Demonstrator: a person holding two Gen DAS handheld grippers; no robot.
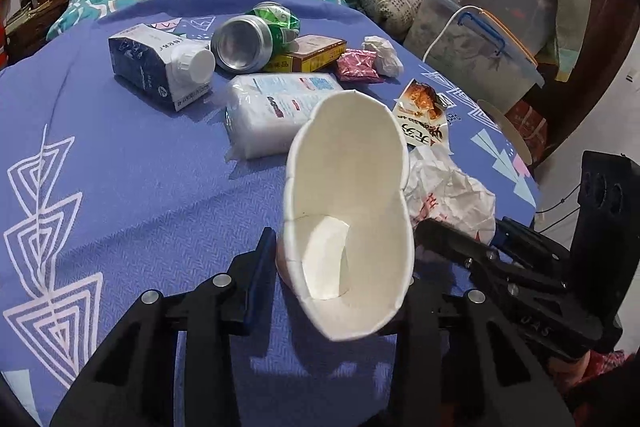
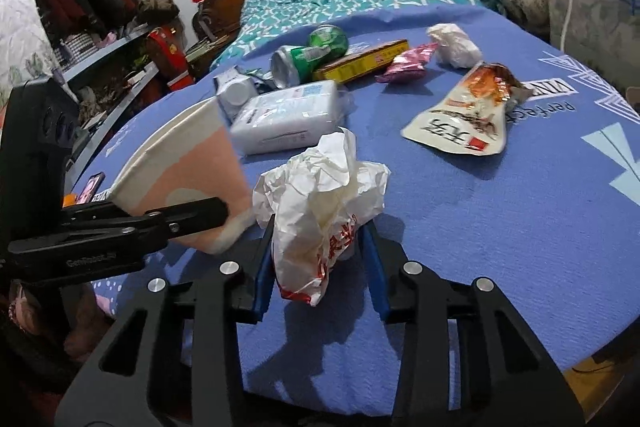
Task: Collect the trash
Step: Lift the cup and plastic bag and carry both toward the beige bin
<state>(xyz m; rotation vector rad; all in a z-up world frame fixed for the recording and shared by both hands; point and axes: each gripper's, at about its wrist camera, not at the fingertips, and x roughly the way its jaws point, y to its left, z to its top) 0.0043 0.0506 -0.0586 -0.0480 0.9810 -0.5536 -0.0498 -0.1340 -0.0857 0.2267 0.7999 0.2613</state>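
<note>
**Both hand-held grippers loaded: cup in left, crumpled wrapper in right**

Left hand-held gripper (image 1: 344, 267) is clamped on a paper cup (image 1: 348, 195). The cup is squashed oval between the pads, mouth tilted toward the camera, so the grip is firm; it looks lifted off the cloth, though I can't confirm that. In the right view the same cup (image 2: 188, 167) shows its peach outside, with a black finger across its wall.

Right hand-held gripper (image 2: 320, 259) is clenched on a crumpled white wrapper (image 2: 324, 195) with red print. Blue pads press both sides of the lower bunch, and the top puffs out above. Its bottom edge looks to be at or just off the cloth.

The two grippers are side by side at the near edge of the desk (image 1: 120, 187), which has a blue patterned cloth. Probably one piece per hand, to carry both off in one trip. No bin is visible in either view.

Trash still on the desk, further back:
- milk carton (image 1: 160, 65) on its side
- green can (image 1: 256, 39) on its side
- yellow box (image 1: 312, 53)
- tissue pack (image 1: 276, 111)
- pink sachet (image 1: 358, 65)
- tissue wad (image 1: 384, 55)
- torn snack pouch (image 2: 468, 111)

The pile is clustered mid-desk, well apart from the grippers. Task is at an early stage, with most items untouched.

Risk: the wrapper is held only by loose folds and may slip.
</note>
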